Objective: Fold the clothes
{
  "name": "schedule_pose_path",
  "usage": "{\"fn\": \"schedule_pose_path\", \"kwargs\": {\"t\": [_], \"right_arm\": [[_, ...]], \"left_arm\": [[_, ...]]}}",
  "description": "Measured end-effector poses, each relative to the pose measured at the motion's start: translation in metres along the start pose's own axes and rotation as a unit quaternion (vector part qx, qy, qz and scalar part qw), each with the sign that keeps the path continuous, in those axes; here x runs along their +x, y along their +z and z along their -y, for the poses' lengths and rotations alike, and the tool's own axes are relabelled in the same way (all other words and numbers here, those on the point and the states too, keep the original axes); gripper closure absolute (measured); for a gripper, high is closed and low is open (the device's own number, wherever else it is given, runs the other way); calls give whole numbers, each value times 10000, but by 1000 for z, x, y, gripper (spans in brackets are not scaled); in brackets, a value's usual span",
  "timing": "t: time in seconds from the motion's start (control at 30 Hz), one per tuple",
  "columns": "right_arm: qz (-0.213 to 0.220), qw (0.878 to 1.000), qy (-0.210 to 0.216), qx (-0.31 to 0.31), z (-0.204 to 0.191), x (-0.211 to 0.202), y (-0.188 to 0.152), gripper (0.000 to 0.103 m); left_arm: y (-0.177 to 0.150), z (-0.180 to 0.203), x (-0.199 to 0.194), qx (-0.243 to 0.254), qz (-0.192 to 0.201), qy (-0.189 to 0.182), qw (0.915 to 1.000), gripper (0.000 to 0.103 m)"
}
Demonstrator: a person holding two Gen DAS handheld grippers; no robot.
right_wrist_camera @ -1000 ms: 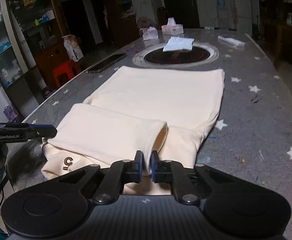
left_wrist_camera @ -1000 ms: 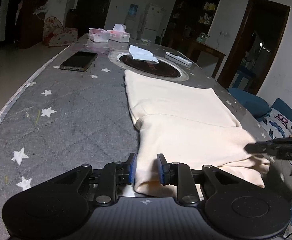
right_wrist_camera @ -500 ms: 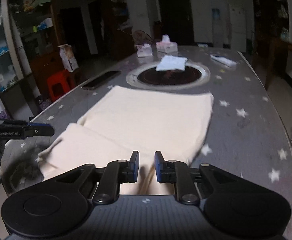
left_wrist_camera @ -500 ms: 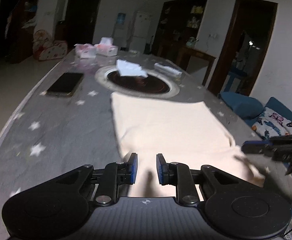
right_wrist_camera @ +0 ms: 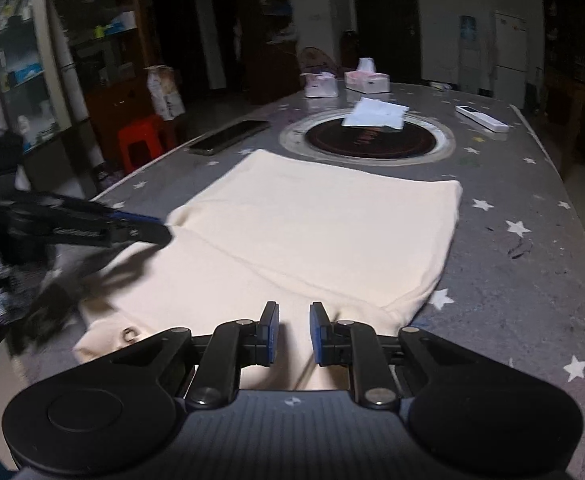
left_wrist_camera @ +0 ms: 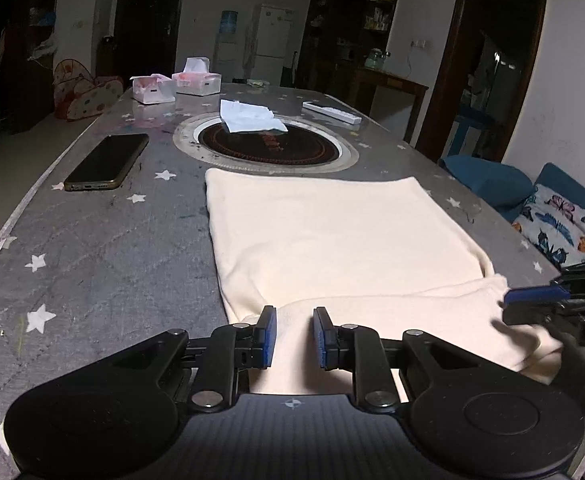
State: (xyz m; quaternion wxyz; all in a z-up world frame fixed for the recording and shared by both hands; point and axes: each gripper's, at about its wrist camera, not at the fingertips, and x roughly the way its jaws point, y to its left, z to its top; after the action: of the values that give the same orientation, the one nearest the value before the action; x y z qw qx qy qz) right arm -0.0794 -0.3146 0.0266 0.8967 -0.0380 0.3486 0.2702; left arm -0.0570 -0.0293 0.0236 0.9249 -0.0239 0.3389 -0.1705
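Observation:
A cream garment [left_wrist_camera: 332, 240] lies flat on the grey star-patterned table [left_wrist_camera: 104, 248], partly folded, with a folded band along its near edge. It also shows in the right wrist view [right_wrist_camera: 312, 232]. My left gripper [left_wrist_camera: 294, 336] is open and empty, its jaws hovering over the garment's near left corner. My right gripper [right_wrist_camera: 293, 332] is open and empty over the near right part of the garment. In the left wrist view the right gripper [left_wrist_camera: 548, 300] shows at the right edge; in the right wrist view the left gripper [right_wrist_camera: 92, 228] shows at the left.
A phone [left_wrist_camera: 108, 162] lies left of the garment. A round dark hob [left_wrist_camera: 266, 146] with a white cloth [left_wrist_camera: 250, 116] sits beyond it. Two tissue boxes [left_wrist_camera: 196, 80] and a white remote [left_wrist_camera: 330, 112] stand farther back. A blue sofa [left_wrist_camera: 564, 208] is on the right.
Both grippers have opened and let go of the garment's near edge, then lifted and drawn back a little. The garment now lies flat.

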Motion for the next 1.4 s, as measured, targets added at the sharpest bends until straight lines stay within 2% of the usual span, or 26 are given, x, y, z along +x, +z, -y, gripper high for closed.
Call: {"fn": "schedule_pose_path", "kwargs": {"t": [0.13, 0.27, 0.4, 0.47, 0.57, 0.73, 0.8, 0.93, 1.0, 1.03, 1.07, 1.13, 1.2, 1.27, 1.4], "right_arm": [[-124, 9999, -50, -90, -2, 1, -13, 87], [46, 9996, -73, -263, -11, -13, -13, 86], [-137, 9991, 2, -407, -16, -7, -21, 84], [-118, 9987, -18, -486, -18, -9, -23, 82], [-72, 9984, -5, -552, -22, -18, -22, 76], [-93, 9963, -119, -850, -26, -34, -21, 72], [-125, 9949, -175, -982, -27, -41, -23, 66], [-218, 9909, -226, -1307, -32, -49, -28, 60], [-262, 9878, -245, -1518, -36, -51, -31, 52], [-283, 9856, -261, -1648, -39, -52, -34, 52], [-297, 9836, -268, -1759, -41, -53, -35, 52], [-303, 9776, -266, -2067, -47, -54, -40, 46], [-278, 9726, -241, -2296, -52, -54, -43, 41], [-211, 9683, -224, -2480, -55, -51, -45, 41], [-62, 9626, -128, -2704, -60, -39, -46, 40]], "left_arm": [[-2, 4, -10, 124, 41, 18, 9999, 81], [-12, 13, -37, 582, 102, -193, 9981, 81], [-28, 27, -63, 1184, 89, -412, 9921, 80], [-38, 36, -73, 1562, 90, -463, 9866, 73], [-53, 52, -81, 2201, 134, -495, 9741, 62], [-69, 69, -75, 2981, 243, -496, 9529, 61], [-74, 74, -71, 3202, 291, -503, 9456, 61], [-82, 82, -65, 3535, 418, -544, 9329, 61], [-86, 86, -63, 3697, 498, -564, 9261, 66], [-86, 87, -63, 3697, 514, -599, 9258, 79], [-86, 87, -62, 3696, 529, -634, 9255, 86], [-81, 86, -63, 3549, 585, -694, 9305, 92], [-71, 82, -62, 3300, 617, -732, 9391, 94], [-58, 77, -60, 3009, 627, -799, 9482, 94], [-37, 68, -53, 2555, 560, -941, 9606, 95]]}}
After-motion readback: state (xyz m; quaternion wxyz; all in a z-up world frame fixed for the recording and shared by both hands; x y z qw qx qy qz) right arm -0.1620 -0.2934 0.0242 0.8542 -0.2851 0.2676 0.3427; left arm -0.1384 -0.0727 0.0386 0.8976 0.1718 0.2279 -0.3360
